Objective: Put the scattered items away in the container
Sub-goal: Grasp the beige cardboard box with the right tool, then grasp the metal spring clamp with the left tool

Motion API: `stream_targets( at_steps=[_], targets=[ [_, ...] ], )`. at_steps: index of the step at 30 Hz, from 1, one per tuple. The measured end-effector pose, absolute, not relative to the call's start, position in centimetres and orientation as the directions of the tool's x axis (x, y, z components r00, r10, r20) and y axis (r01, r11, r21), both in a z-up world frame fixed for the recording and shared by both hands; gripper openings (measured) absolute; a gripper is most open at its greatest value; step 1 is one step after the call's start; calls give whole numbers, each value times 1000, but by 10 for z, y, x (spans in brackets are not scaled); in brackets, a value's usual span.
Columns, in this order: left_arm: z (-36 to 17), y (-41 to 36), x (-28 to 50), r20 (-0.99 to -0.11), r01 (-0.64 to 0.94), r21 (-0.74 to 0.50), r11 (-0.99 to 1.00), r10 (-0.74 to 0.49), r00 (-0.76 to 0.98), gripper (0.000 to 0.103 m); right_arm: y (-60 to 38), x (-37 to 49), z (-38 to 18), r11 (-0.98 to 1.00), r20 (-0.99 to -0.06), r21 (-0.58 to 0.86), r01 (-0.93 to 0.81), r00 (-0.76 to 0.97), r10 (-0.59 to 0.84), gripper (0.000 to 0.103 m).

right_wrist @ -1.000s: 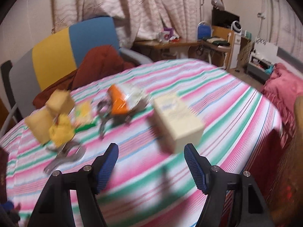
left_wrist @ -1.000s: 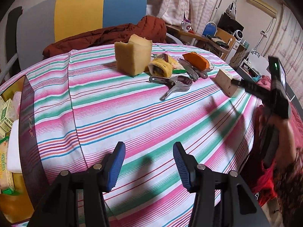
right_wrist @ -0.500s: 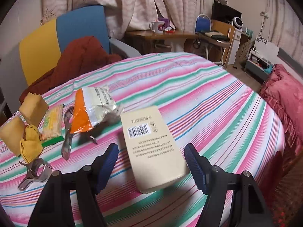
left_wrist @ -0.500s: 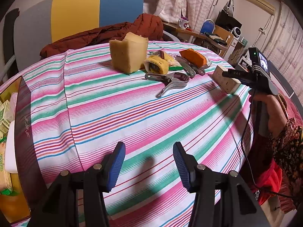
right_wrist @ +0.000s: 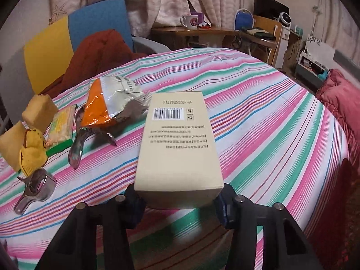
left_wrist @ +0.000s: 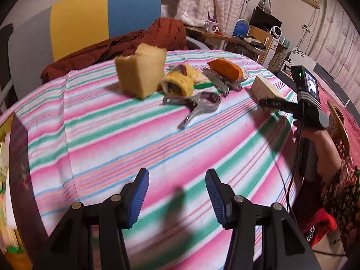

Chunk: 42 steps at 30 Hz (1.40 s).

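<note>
Jaws: left gripper wide over striped tablecloth; right gripper straddles box.

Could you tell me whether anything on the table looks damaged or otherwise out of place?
The sponge block has a ragged chunk missing from its top edge. The snack bag lies crumpled across the metal tools. The box sits flat and intact between the right gripper's fingers.
</note>
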<state>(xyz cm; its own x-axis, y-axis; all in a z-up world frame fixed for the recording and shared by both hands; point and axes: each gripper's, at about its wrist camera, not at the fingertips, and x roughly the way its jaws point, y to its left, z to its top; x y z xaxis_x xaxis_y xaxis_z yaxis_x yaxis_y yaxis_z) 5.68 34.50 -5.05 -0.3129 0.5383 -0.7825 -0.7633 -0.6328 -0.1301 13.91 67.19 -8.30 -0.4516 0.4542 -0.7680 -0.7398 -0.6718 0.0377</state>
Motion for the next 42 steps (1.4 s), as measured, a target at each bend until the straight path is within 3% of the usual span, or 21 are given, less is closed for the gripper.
stream_targets(
  at_steps=[13, 20, 24, 28, 42],
  targets=[
    [-59, 428, 30, -768, -830, -7, -558, 534, -352, 53, 672, 143, -85, -671, -747, 65, -739, -481, 458, 52],
    [-70, 447, 2, -786, -807, -97, -582, 543, -297, 51, 671, 140, -86, -671, -744, 47, -740, -474, 470, 52],
    [-84, 460, 6, -811, -845, -68, -531, 523, -263, 21, 669, 138, -86, -671, -741, 34, -741, -469, 480, 52],
    [-88, 459, 11, -806, -854, -67, -517, 533, -259, 7, 669, 139, -87, -671, -736, 37, -741, -474, 483, 52],
    [-86, 390, 43, -791, -822, -147, -550, 565, -236, 4, 653, 133, -80, -699, -703, -46, -714, -474, 530, 51]
  ],
)
